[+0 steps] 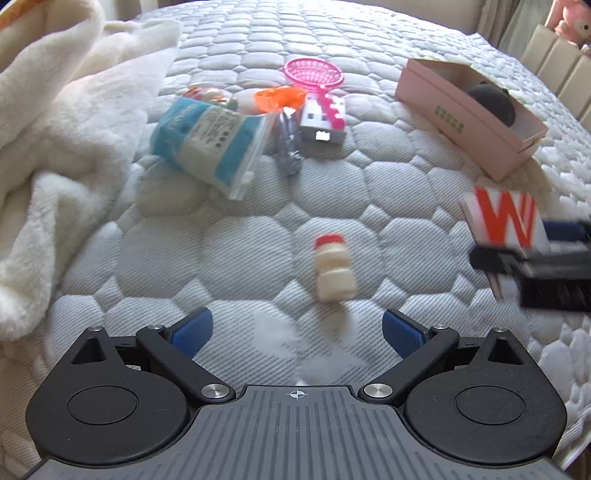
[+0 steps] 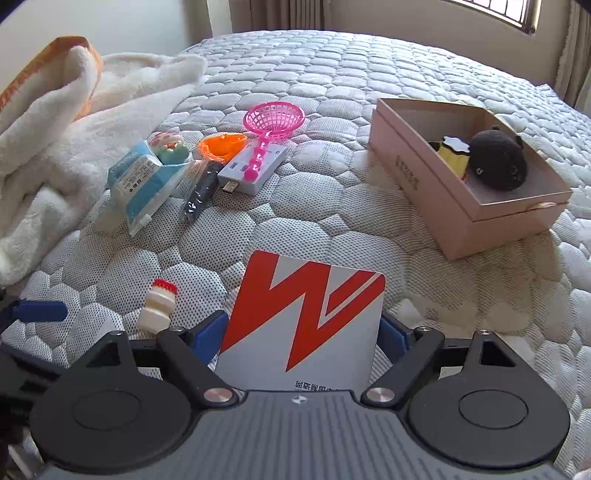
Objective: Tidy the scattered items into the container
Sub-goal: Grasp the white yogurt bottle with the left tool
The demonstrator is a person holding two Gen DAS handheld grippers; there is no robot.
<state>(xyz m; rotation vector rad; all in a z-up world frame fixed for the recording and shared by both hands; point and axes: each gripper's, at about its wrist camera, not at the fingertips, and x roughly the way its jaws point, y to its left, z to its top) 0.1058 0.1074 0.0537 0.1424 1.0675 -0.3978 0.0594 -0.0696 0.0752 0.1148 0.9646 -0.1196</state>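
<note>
One pink box (image 2: 458,206) — two toys inside, right fingers (image 2: 236,332) gripping one card (image 2: 306,317), left fingers (image 1: 192,332) wide.

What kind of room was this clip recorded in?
Most likely a bedroom: the items lie on a quilted mattress, a fluffy white blanket is bunched at its side, and curtains hang behind.

Two grippers show: the left gripper (image 1: 297,334) and the right gripper (image 2: 301,334). One pink box (image 2: 458,229) sits toward the mattress's right edge and holds two toys, one black plush (image 2: 498,158) and one yellow block (image 2: 452,157). One red-and-white card (image 2: 303,325), one small bottle (image 2: 157,310), one pink strainer (image 2: 273,118), one orange scoop (image 2: 221,146), one white USB hub (image 2: 251,170), one dark packet (image 2: 201,192), one blue-and-white pouch (image 2: 142,184) and one pastel squishy toy (image 2: 170,147) make eight loose items. One white blanket (image 2: 74,129) lies at the left edge.
</note>
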